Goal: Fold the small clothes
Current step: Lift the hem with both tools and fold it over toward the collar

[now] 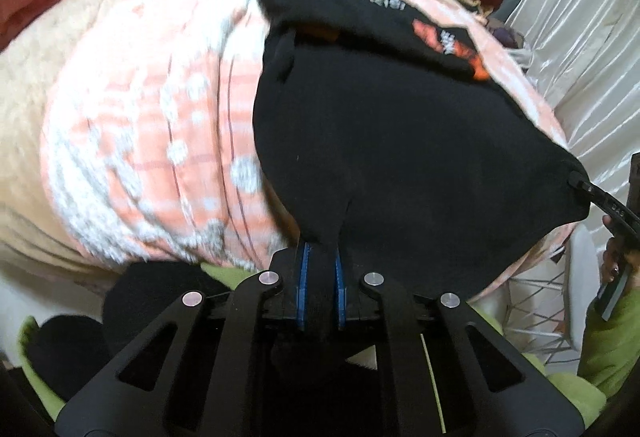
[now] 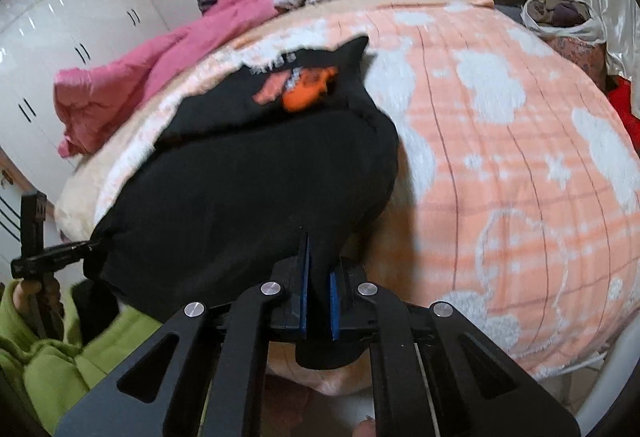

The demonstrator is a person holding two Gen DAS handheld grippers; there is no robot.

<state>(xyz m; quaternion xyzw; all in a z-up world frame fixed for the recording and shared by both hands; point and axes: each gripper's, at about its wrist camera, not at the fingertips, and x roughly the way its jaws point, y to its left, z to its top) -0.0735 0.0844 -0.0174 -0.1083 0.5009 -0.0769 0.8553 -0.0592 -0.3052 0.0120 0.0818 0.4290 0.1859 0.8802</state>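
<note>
Both wrist views look closely across the bed (image 1: 132,141), sharing the black garment (image 1: 400,141).

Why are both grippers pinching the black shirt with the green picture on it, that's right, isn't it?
Almost. Both the left gripper and the right gripper are shut on the black shirt, but its picture is orange, not green. The right wrist view shows the orange print clearly, at the far end of the shirt on the peach blanket.
</note>
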